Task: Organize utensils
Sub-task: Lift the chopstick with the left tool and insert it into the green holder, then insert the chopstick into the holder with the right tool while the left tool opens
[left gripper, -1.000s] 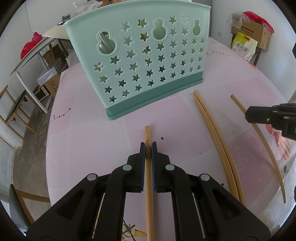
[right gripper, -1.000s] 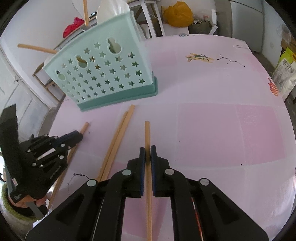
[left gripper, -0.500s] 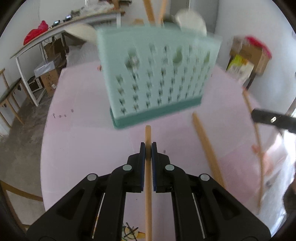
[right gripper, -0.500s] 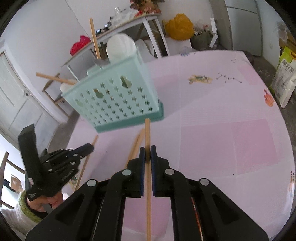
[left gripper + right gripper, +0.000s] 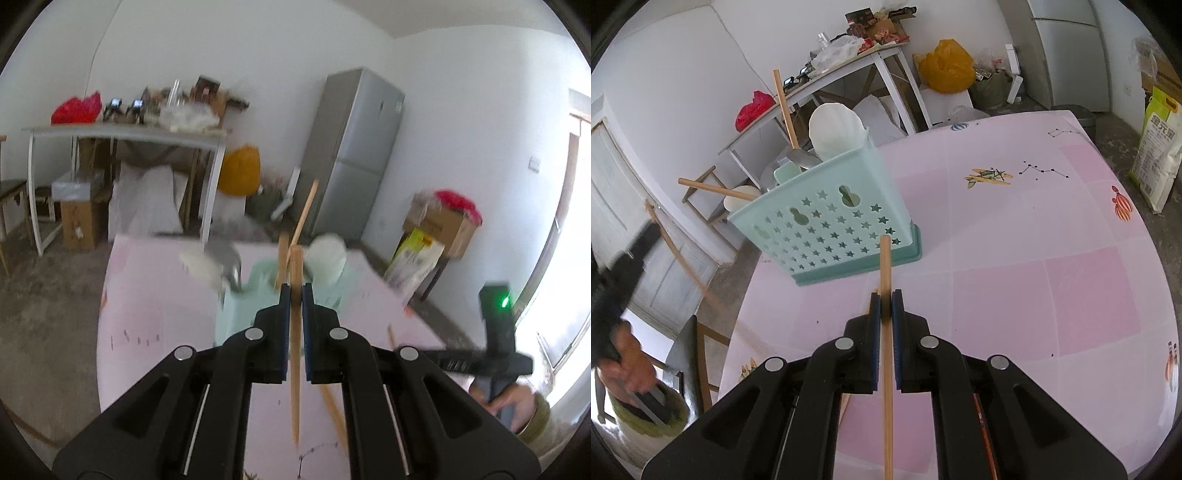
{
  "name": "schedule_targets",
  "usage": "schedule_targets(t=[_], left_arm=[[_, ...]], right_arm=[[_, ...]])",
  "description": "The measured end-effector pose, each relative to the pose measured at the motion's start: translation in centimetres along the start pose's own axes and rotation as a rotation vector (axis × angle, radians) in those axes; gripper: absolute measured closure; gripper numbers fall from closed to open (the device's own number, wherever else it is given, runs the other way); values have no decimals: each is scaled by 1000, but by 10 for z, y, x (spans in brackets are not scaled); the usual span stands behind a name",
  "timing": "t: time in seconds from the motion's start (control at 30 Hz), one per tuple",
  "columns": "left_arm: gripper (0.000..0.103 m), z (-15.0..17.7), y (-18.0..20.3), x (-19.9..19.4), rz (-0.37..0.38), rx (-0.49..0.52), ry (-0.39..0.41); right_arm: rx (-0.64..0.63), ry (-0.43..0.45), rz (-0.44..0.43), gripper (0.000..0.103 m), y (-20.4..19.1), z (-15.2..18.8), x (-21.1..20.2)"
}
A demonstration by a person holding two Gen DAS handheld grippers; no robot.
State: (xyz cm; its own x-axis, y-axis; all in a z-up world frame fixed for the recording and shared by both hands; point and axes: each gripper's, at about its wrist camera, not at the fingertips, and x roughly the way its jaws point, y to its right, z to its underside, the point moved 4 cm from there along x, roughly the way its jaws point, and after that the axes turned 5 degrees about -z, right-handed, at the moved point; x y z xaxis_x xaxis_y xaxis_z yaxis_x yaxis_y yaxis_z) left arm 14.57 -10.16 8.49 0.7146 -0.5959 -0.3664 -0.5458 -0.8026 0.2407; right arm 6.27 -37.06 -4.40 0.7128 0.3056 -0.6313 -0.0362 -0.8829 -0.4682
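Your left tool (image 5: 293,295) is pinching a wooden chopstick (image 5: 295,369) between its pads, the stick running straight back along the fingers, its tip poking just past them, right in front of the mint-green utensil basket (image 5: 240,306). That view is blurred, but the basket sits just beyond the tool's tips on the pink tabletop (image 5: 155,295), nearer its far edge, with more sticks and white pieces standing up out of it. Loose chopsticks (image 5: 332,410) lie on the tabletop below your left tool. Your right tool (image 5: 885,299) is clamped on a second chopstick (image 5: 886,350), held the same way, its far end overlapping the basket's (image 5: 827,229) near lower corner. In the right view the basket stands toward the tabletop's (image 5: 1034,258) far left edge, holding a white shell-shaped dish (image 5: 834,129), a metal spoon (image 5: 803,158) and upright sticks.
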Motion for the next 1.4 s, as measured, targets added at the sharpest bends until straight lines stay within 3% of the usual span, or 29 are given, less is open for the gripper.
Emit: schedule_targets(t=[0.47, 0.63, 0.87, 1.03, 1.23, 1.4], left_arm=[[98, -112, 32, 6, 64, 1, 196], [98, -130, 33, 15, -5, 21, 241], [98, -89, 12, 63, -68, -76, 201], [98, -39, -4, 91, -61, -188, 87], [81, -20, -6, 70, -79, -176, 116], [74, -19, -1, 45, -96, -130, 143]], right_arm=[[52, 12, -13, 97, 19, 0, -1], [63, 13, -17, 97, 21, -1, 1], [67, 9, -18, 97, 22, -1, 1], [66, 3, -14, 97, 22, 1, 2], [61, 17, -9, 97, 20, -1, -2], [49, 58, -13, 97, 15, -6, -15]])
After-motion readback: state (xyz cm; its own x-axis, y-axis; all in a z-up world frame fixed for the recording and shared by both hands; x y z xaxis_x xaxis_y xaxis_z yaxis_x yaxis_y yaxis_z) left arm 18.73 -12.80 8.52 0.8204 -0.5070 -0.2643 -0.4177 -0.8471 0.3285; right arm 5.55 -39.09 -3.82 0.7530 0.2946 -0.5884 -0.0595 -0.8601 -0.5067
